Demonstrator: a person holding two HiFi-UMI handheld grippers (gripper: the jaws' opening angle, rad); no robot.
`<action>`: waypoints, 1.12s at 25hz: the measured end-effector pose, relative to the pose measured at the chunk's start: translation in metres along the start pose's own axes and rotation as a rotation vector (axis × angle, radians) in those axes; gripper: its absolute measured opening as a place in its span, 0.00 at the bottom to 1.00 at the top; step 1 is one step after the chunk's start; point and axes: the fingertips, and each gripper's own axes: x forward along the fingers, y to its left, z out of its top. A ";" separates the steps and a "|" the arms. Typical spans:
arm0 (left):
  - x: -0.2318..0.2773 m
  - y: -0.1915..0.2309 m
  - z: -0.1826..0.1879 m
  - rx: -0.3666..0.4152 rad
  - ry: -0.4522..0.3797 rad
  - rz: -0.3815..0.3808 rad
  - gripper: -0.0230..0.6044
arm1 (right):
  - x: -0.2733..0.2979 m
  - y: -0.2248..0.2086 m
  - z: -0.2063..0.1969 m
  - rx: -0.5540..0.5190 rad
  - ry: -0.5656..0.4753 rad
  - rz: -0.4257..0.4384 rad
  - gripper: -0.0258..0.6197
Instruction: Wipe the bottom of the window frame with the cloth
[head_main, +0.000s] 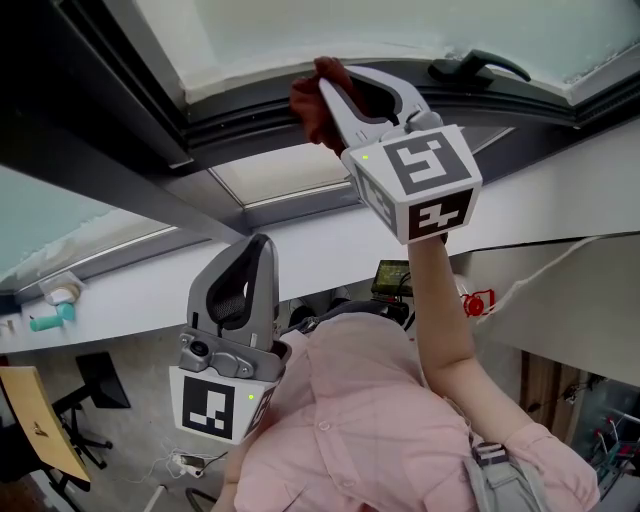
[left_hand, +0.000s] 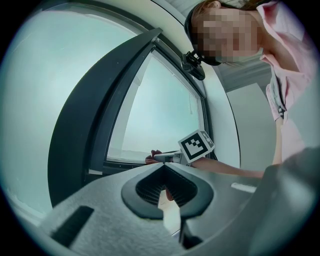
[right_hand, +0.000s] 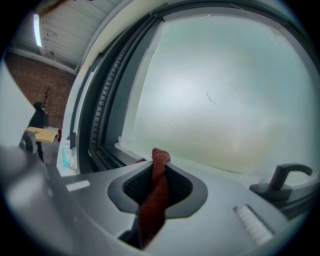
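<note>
The dark red cloth is bunched against the dark bottom rail of the window frame, below the frosted pane. My right gripper is raised to that rail and shut on the cloth. In the right gripper view the cloth runs up between the jaws, and its tip stands just short of the frame. My left gripper hangs lower by the person's chest, shut and holding nothing. From the left gripper view, the right gripper's marker cube and the cloth show at the frame.
A black window handle sits on the frame right of the cloth, also the handle in the right gripper view. A white sill runs below, with a teal item at its left end. A yellow desk stands far below.
</note>
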 end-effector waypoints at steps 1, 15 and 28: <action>0.001 0.000 0.000 0.000 0.000 0.000 0.03 | 0.000 -0.001 0.000 0.002 -0.001 0.000 0.14; 0.009 -0.005 0.002 0.002 -0.001 -0.008 0.03 | -0.005 -0.016 -0.004 0.072 -0.012 0.015 0.14; 0.012 -0.013 -0.004 -0.011 0.019 -0.012 0.03 | -0.019 -0.039 -0.009 0.032 0.002 0.001 0.14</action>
